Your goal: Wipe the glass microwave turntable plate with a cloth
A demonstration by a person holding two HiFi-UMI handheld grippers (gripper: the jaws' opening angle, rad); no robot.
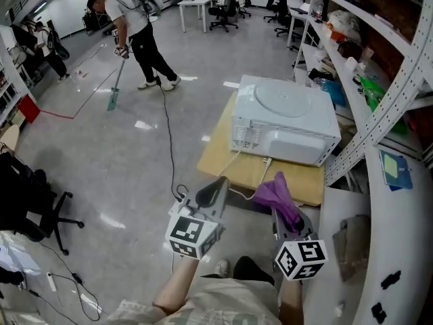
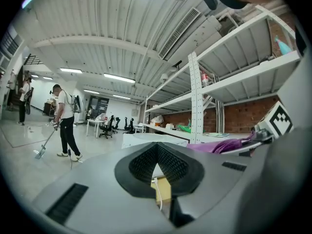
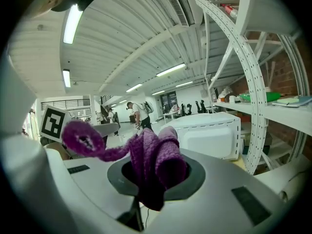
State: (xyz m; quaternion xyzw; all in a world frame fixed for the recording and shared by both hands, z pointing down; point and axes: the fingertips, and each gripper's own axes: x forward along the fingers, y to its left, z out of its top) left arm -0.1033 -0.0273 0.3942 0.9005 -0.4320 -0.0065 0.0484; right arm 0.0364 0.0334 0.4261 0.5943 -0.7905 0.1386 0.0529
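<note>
- Person (image 1: 135, 36) at far left mops the floor, well apart from the work and no concern for this step.
- Left gripper (image 2: 157, 150) hangs in the air short of the table (image 1: 216, 156), its jaws drawn together with nothing between them. I judge its best use is to open and steady the plate's rim, or the microwave's top, so the glass cannot slide while it is rubbed.
- Purple cloth (image 3: 156, 160) is pinched in the right gripper (image 3: 151, 182), whose jaws are closed on one bunched end. A loose tail curls up and away to the side. A flatter fold facing down would probably wipe better than this knot — if only the knot meets the glass, it will likely smear rather than clean.
- Microwave (image 1: 291, 137) sits on the low wooden table with its vented back and cable towards the person. The glass turntable plate (image 1: 284, 99) lies flat on its top, near the middle, beyond both grippers and untouched by either.
- The step in hand looks like the approach: carry the cloth forward and down onto the plate. Light pressure and round strokes kept inside the rim seem wise, since the plate appears to rest loose and could be pushed off the edge.
- Shelving (image 1: 399, 80) stands close on the right, so I would keep the right gripper's sweep short on that side.
</note>
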